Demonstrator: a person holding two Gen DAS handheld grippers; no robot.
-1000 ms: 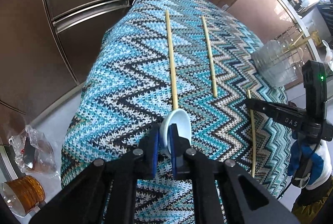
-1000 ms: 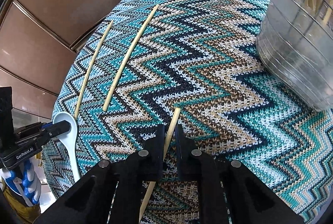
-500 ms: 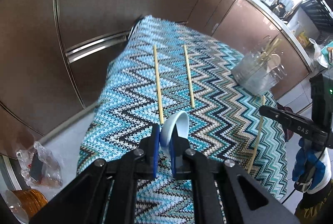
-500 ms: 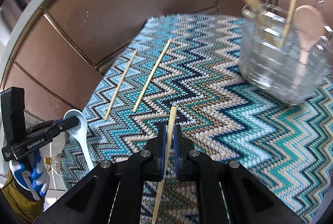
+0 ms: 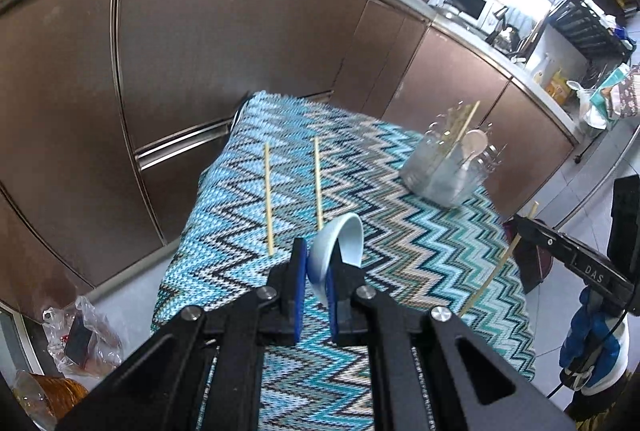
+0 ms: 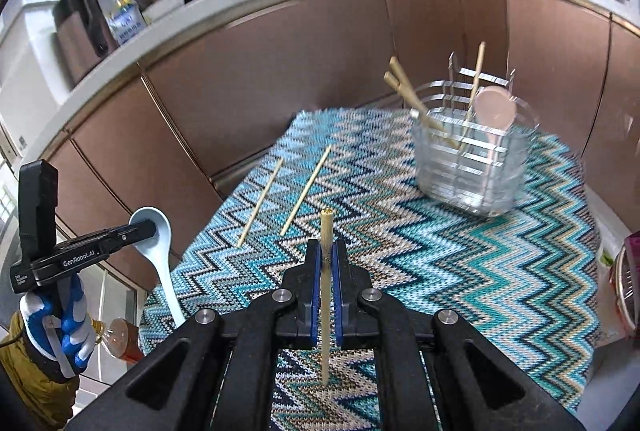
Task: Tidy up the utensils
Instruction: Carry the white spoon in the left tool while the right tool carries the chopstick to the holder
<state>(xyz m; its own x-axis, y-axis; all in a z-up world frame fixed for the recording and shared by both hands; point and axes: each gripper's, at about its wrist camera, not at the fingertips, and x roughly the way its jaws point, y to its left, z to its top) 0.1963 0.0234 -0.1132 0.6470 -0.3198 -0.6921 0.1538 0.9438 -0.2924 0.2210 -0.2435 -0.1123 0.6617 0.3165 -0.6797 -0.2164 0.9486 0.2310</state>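
Observation:
My left gripper (image 5: pixel 318 255) is shut on a pale blue spoon (image 5: pixel 340 243), held above the zigzag cloth; it also shows in the right wrist view (image 6: pixel 158 259). My right gripper (image 6: pixel 327 251) is shut on a wooden chopstick (image 6: pixel 325 295), lifted above the cloth; the chopstick also shows in the left wrist view (image 5: pixel 496 267). Two more chopsticks (image 5: pixel 269 199) (image 5: pixel 318 183) lie side by side on the cloth. A clear utensil holder (image 6: pixel 472 159) stands at the far right of the table with several chopsticks and a spoon in it.
The table (image 6: pixel 440 263) is covered by a blue zigzag cloth and stands against brown cabinet doors (image 5: pixel 200 51). A plastic bag (image 5: pixel 80 335) and an orange container (image 5: pixel 52 395) lie on the floor at the left. A pink-rimmed object (image 6: pixel 624 283) sits at the right edge.
Both grippers have risen and pulled back from the table, carrying the spoon and the chopstick. The holder and the counter behind have come into fuller view.

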